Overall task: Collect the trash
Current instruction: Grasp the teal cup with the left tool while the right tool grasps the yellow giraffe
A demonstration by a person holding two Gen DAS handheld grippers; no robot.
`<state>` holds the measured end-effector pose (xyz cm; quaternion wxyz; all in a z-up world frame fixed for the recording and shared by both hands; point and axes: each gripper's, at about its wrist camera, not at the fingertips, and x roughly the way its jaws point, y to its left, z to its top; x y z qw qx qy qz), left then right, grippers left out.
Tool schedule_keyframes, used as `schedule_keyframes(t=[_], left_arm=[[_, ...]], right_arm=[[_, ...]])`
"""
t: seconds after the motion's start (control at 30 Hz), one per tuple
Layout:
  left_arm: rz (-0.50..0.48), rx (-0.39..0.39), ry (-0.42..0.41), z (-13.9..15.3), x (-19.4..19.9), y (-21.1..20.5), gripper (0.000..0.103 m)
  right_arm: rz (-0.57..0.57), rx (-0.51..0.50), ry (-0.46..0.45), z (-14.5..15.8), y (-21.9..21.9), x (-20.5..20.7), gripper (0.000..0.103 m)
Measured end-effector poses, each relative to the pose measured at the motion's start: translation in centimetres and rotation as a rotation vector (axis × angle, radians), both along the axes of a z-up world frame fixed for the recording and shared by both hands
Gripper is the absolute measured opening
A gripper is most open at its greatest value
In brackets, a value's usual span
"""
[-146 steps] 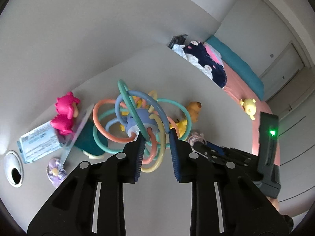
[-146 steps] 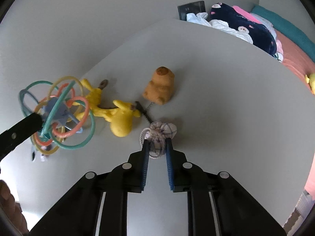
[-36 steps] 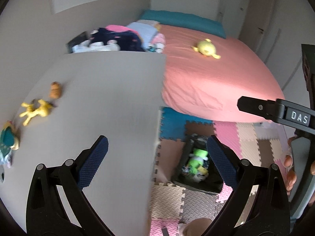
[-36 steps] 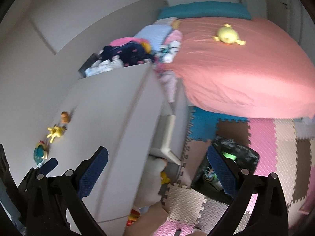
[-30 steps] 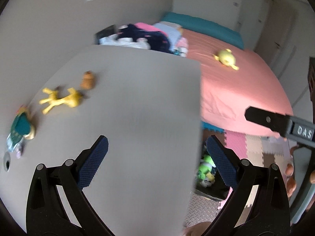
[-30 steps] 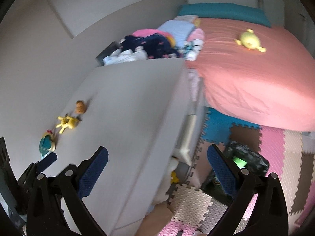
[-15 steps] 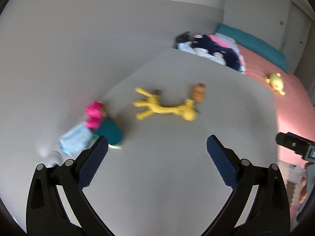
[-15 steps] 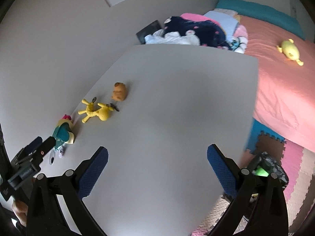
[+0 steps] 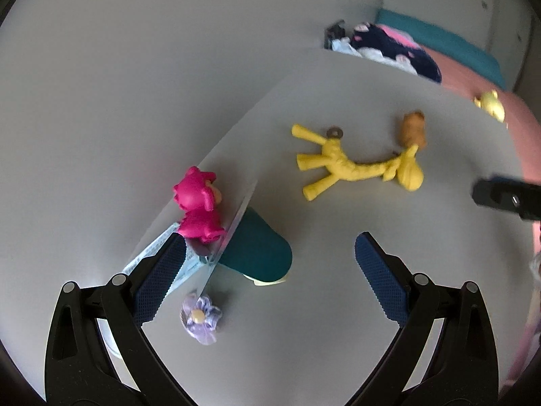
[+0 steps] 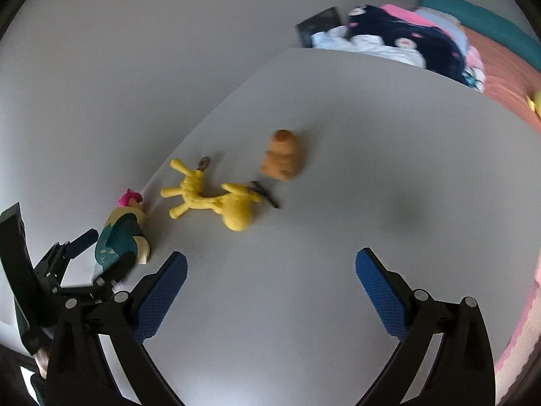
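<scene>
On the grey table (image 9: 338, 338) lie a yellow giraffe toy (image 9: 351, 165), a small brown toy (image 9: 413, 128), a teal toy (image 9: 257, 250), a pink figure (image 9: 197, 201), a pale blue packet (image 9: 159, 257) and a purple flower clip (image 9: 202, 318). My left gripper (image 9: 267, 277) is open and empty just above the teal toy. My right gripper (image 10: 270, 287) is open and empty, above the table in front of the giraffe (image 10: 216, 199) and the brown toy (image 10: 280, 155). The left gripper also shows in the right wrist view (image 10: 71, 270).
A small coin-like disc (image 9: 334, 132) lies by the giraffe's legs. A pile of clothes (image 10: 405, 44) sits beyond the table's far edge. A pink bed (image 9: 490, 91) with a yellow plush (image 9: 490, 101) lies to the right. The wall runs along the table's left side.
Both grippers earlier held toys, then swung out over the floor bin and opened. In the last second both swung back over the table, open and empty, closing in on the toys.
</scene>
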<state>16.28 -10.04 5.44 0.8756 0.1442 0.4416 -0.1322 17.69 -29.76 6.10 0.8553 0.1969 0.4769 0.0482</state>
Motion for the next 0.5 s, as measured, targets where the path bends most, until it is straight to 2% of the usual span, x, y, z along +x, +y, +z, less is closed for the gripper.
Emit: schedule_keyframes(t=[0.07, 0.2, 0.27, 0.33, 0.4, 0.5], left_arm=[[-0.02, 0.029, -0.004, -0.6, 0.1, -0.3, 0.096], [-0.056, 0.059, 0.016, -1.6, 0.8, -0.3, 0.085], [-0.063, 0.073, 0.029, -2.2, 1.2, 0.1, 0.077], [-0.071, 0.072, 0.052, -2.9, 1.6, 0.5, 0.057], [-0.081, 0.076, 0.036, -3.2, 1.5, 0.9, 0.057], [-0.092, 0.056, 0.019, -3.2, 1.2, 1.4, 0.056]], right_arm=[[0.012, -0.007, -0.003, -0.3, 1.0, 1.1, 0.097], [0.077, 0.0, -0.022, -0.1, 2.7, 2.6, 0.097], [0.136, -0.059, -0.041, 0.7, 3.8, 3.0, 0.096], [0.209, -0.147, -0.062, 1.6, 5.3, 3.4, 0.095], [0.276, -0.206, -0.06, 2.2, 6.6, 3.9, 0.093], [0.335, -0.264, -0.062, 2.6, 7.9, 4.4, 0.084]])
